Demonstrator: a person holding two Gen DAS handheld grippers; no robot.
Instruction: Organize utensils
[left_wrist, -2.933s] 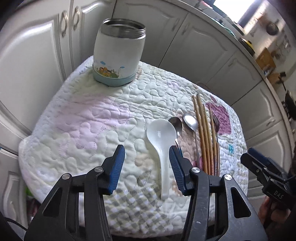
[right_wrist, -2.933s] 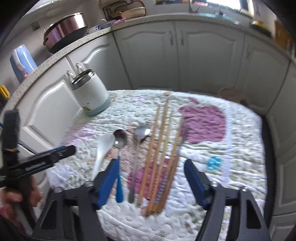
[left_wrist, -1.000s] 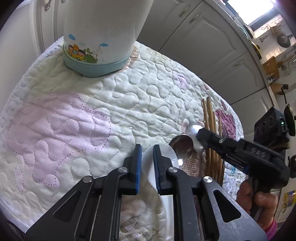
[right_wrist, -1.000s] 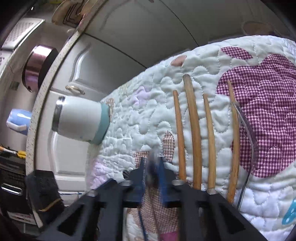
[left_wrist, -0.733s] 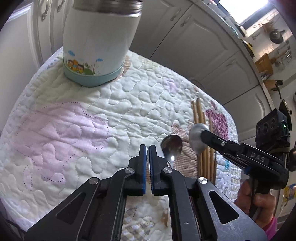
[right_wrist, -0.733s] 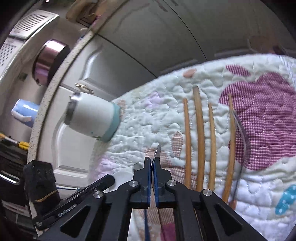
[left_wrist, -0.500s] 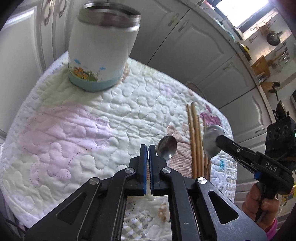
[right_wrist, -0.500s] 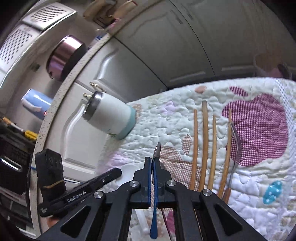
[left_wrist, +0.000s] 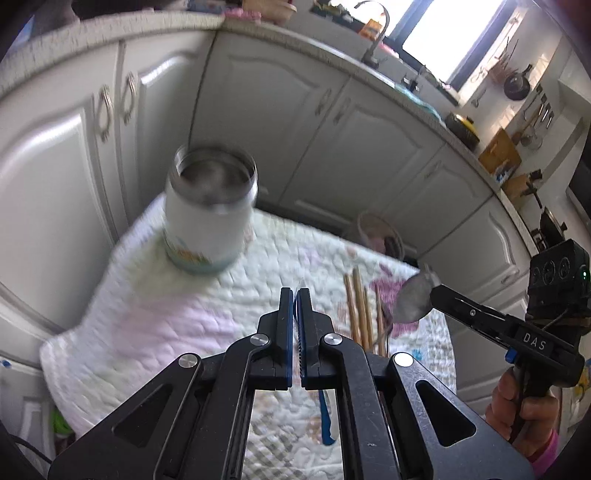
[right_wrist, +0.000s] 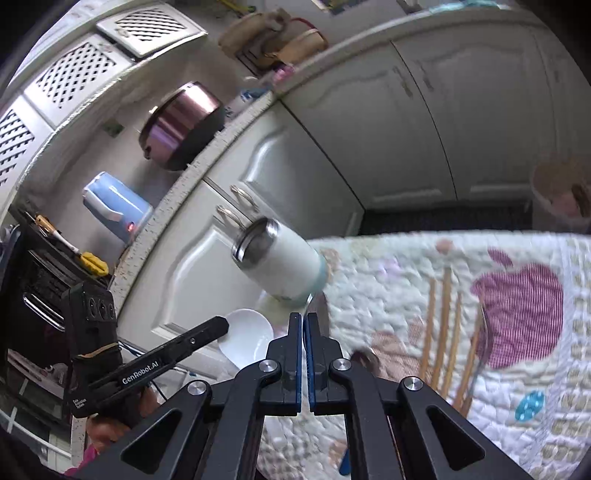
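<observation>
My left gripper (left_wrist: 295, 295) is shut on the white spoon (right_wrist: 245, 341), held up off the quilted table (left_wrist: 147, 314). In the right wrist view the left gripper (right_wrist: 221, 325) shows the spoon's bowl sticking out past its tips. My right gripper (right_wrist: 304, 317) is shut on a metal spoon (left_wrist: 413, 299), also in the air; it appears edge-on at its own jaws. The white steel-rimmed container (left_wrist: 210, 210) stands open at the quilt's far left corner, beyond both grippers. On the quilt lie a blue-handled spoon (right_wrist: 364, 360), several wooden chopsticks (right_wrist: 439, 325) and a fork (right_wrist: 480, 339).
White cabinet doors (left_wrist: 266, 122) close in behind and left of the table. A woven basket (left_wrist: 380, 236) sits on the floor beyond the far edge. A pot (right_wrist: 181, 125) and a blue kettle (right_wrist: 114, 210) stand on the counter. A hand (left_wrist: 517, 406) holds the right gripper.
Both grippers closed on their spoons and rose well above the quilt with them. The container's open mouth has come into view, and the right gripper has rolled.
</observation>
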